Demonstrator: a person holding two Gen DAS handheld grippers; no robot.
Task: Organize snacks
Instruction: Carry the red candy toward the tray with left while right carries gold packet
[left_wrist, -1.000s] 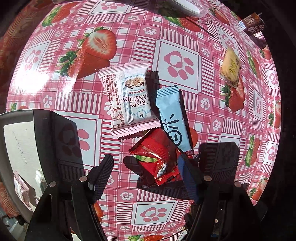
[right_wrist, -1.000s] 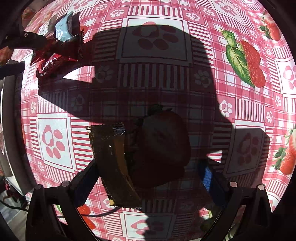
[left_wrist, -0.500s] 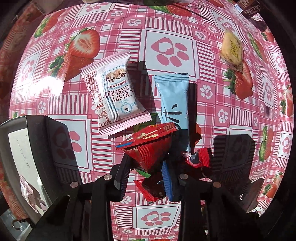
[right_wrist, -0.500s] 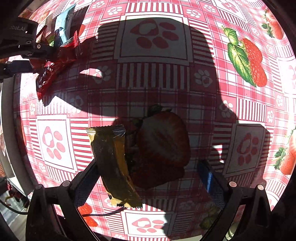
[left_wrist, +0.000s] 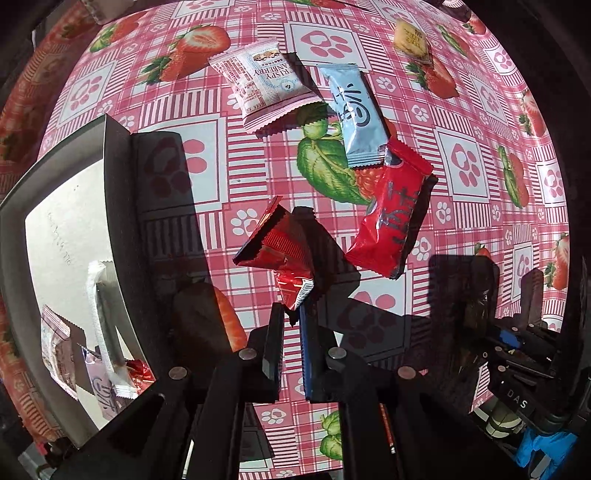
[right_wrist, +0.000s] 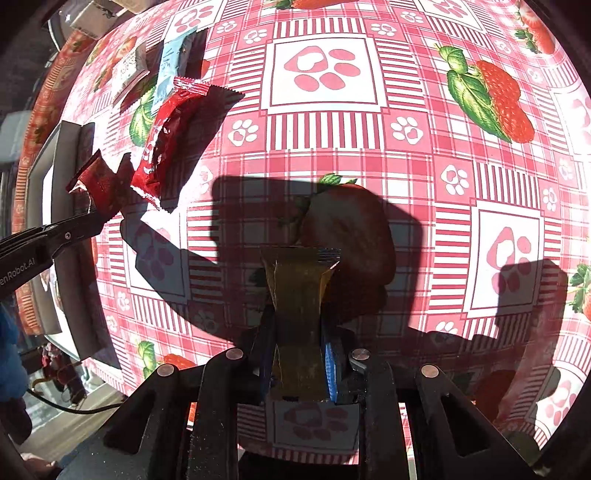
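Grey-walled box (left_wrist: 110, 192) sits at the far left of the left wrist view, open-topped, pale floor. Inside, toward its near end: a white wrapper (left_wrist: 101, 317), a clear-and-white packet (left_wrist: 55, 350), and a scrap of red foil (left_wrist: 138, 371). Box rests on the pink strawberry-and-paw tablecloth (left_wrist: 325, 40).

Just right of the box, the left gripper (left_wrist: 291, 332) has its jaws pressed together on the lower corner of a small red snack packet (left_wrist: 277, 251). Packet is lifted clear of the cloth and tilted, casting its own shadow beside it. In the right wrist view the same packet (right_wrist: 98, 181) hangs over the box's edge region, at the tip of the left gripper's arm.

Farther away, mid-table: a pink-and-white "Crispy Cranberry" pack (left_wrist: 262, 81), lying flat. Right of it, a light blue bar (left_wrist: 354, 114), touching or overlapping the top end of a larger red pack (left_wrist: 393, 214). Far right, well apart from these, a yellow biscuit packet (left_wrist: 410, 38).

Right wrist view: the right gripper (right_wrist: 299, 354) has its jaws closing, pads against both sides of a gold-brown wrapped bar (right_wrist: 299, 291). Bar stands upright between the fingers, crimped top end flaring above them. It sits in heavy shadow, so print on the wrapper cannot be read.
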